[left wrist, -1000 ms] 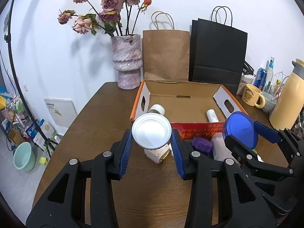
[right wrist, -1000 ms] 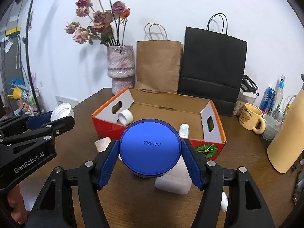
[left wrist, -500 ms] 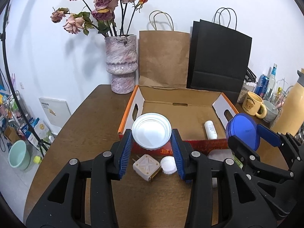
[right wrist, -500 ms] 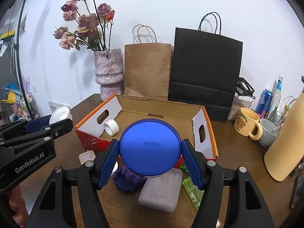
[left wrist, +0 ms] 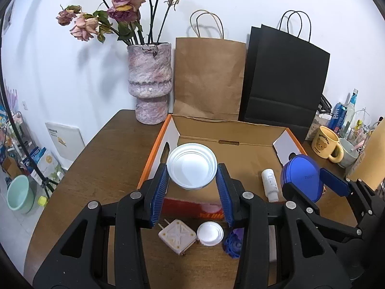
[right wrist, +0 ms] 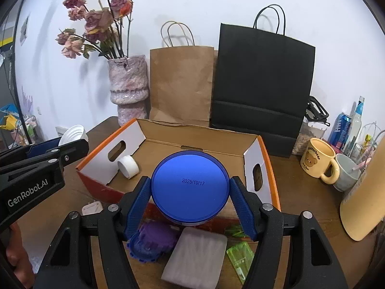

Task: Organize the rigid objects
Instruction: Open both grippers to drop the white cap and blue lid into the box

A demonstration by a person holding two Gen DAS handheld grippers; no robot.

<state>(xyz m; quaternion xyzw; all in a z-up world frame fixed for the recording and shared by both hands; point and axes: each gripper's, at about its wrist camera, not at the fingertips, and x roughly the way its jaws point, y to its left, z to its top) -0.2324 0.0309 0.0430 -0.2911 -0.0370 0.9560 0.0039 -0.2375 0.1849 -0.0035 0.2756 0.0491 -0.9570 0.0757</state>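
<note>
Both jars have advanced from above the surface's clutter to the cardboard box [left wrist: 240,139]: left gripper [left wrist: 192,187] jaws clamp the white-lidded jar [left wrist: 191,166], right gripper [right wrist: 190,207] jaws the blue-lidded jar [right wrist: 190,187], probably ready for lowering inside.

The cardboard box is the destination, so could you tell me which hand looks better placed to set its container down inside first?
Probably the left. The left gripper holds its white-lidded container past the cardboard box front wall, over the floor. The right gripper holds its blue-lidded container above the front wall.

Matt cardboard box [left wrist: 231,134] on a smooth wooden table [left wrist: 105,168].
</note>
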